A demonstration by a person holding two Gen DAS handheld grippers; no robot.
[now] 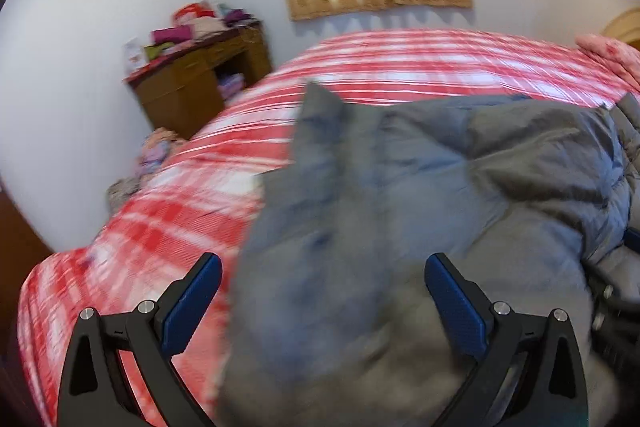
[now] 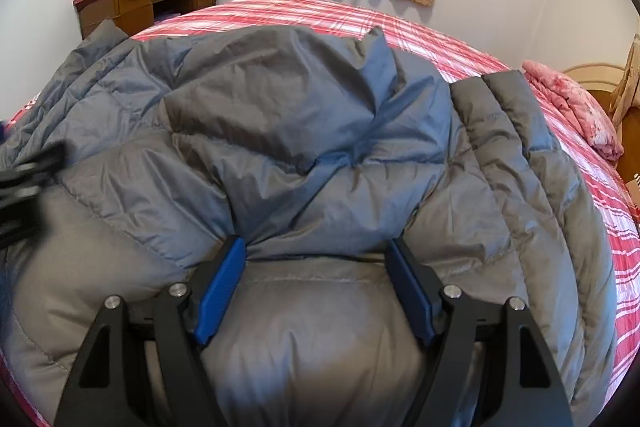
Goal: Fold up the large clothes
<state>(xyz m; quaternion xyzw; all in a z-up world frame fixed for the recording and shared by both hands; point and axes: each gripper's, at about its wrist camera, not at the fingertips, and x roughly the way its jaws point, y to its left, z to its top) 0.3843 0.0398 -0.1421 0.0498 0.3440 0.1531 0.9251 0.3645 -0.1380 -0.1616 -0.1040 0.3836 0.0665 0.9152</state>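
Both grippers spread wide: left gripper [image 1: 322, 279] over the jacket [image 2: 304, 131] edge, right gripper [image 2: 316, 259] straddling a puffy fold, neither pinching. Grab a thin seam, not padding; keep it flat on the bed [image 1: 400, 67].

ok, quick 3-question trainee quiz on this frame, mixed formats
1. True or false: the left gripper has its jaws shut on the grey down jacket.
2. What does the jacket lie on? A) wooden desk B) red plaid bedspread C) floor
3. Fill in: at the bed's far right lies a folded pink floral ____.

Key
1. False. Its jaws stand wide apart with jacket fabric between them; the right gripper is open too.
2. B, the red plaid bedspread; the wooden desk stands in the corner.
3. quilt
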